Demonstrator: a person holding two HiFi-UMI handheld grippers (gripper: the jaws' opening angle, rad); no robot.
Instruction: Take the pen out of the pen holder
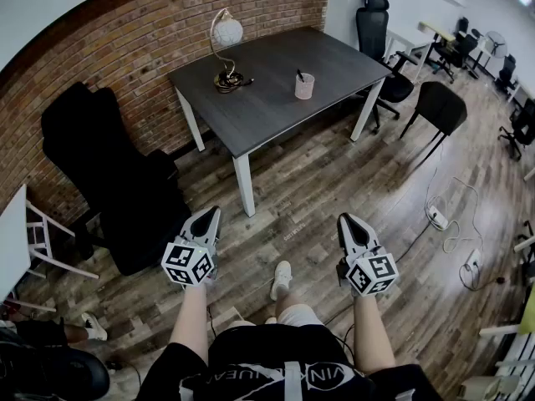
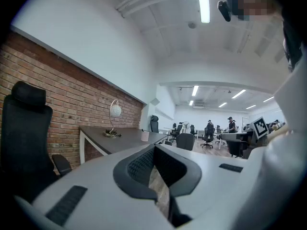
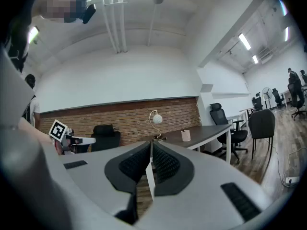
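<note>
The left gripper has its fingers pressed together at the tips, with nothing between them. Only a sliver of wood floor shows through the wedge behind the tips. The right gripper is the same: its ribbed black fingers meet in a thin line and hold nothing. In the head view both grippers sit in the lower middle of the frame, one on each side of the person's legs. Each is held out on a bare forearm, pointing toward the table and well short of it.

The pen holder, a pale pink cup, stands upright on the dark grey table in the upper middle of the head view, toward the table's right side. The pen is in it, its dark end sticking up past the rim. A lamp with a round white shade stands near the table's upper left edge, close to the brick wall and well apart from the cup. A black office chair fills the left of the frame below the wall. Another black chair is at the table's right end. A white cable trails over the floor at the right.
</note>
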